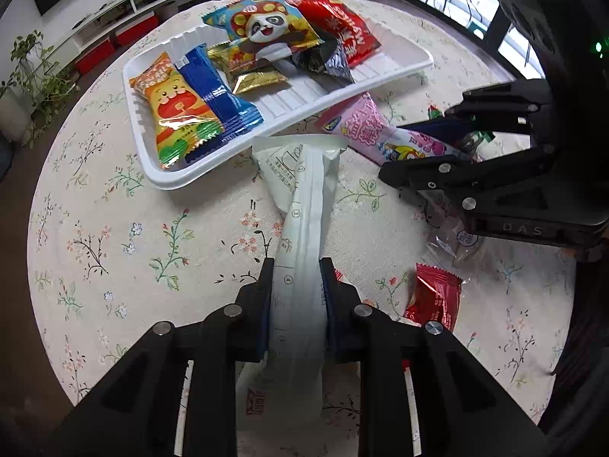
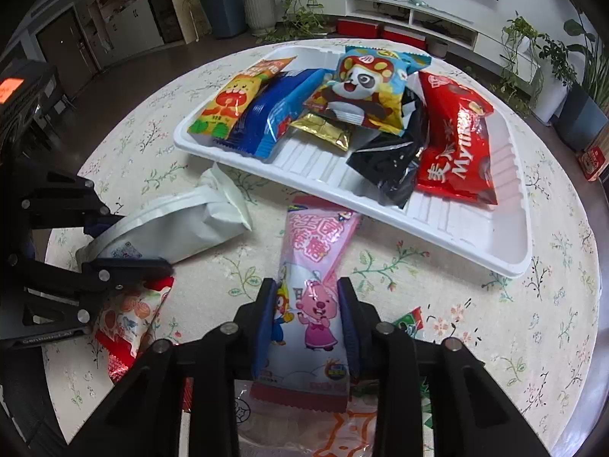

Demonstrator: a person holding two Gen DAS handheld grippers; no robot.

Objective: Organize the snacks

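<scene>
Two hand-held grippers work over a round counter point(image 1: 114, 228) draped in a floral cloth, each clamped on a snack beside a white ribbed plastic tray point(image 2: 495, 259). The left gripper point(image 1: 297, 266) has its jaws pressed tight on a long white packet point(image 1: 304, 205), plain and matte with small printed numbers along its back seam; its far end lies crumpled against the tray's near rim. The right gripper point(image 2: 306, 285) has its jaws closed on a pink candy bag point(image 2: 316, 259), glossy, printed with a pink cartoon animal in a dress and large pink characters, its top end reaching the tray's edge.

In the tray lie an orange-and-yellow cartoon packet point(image 2: 232, 103), a blue wrapper point(image 2: 266, 118), a small gold sachet point(image 2: 323, 129), a light-blue bag bearing a panda point(image 2: 365, 83), a black crinkled wrapper point(image 2: 392, 163) and a red bag point(image 2: 456, 141) with white lettering.

Loose on the cloth near the grippers sit a small red foil packet point(image 1: 434, 301), a clear wrapper point(image 1: 453, 243) and a red-and-white printed packet point(image 2: 129, 316).
</scene>
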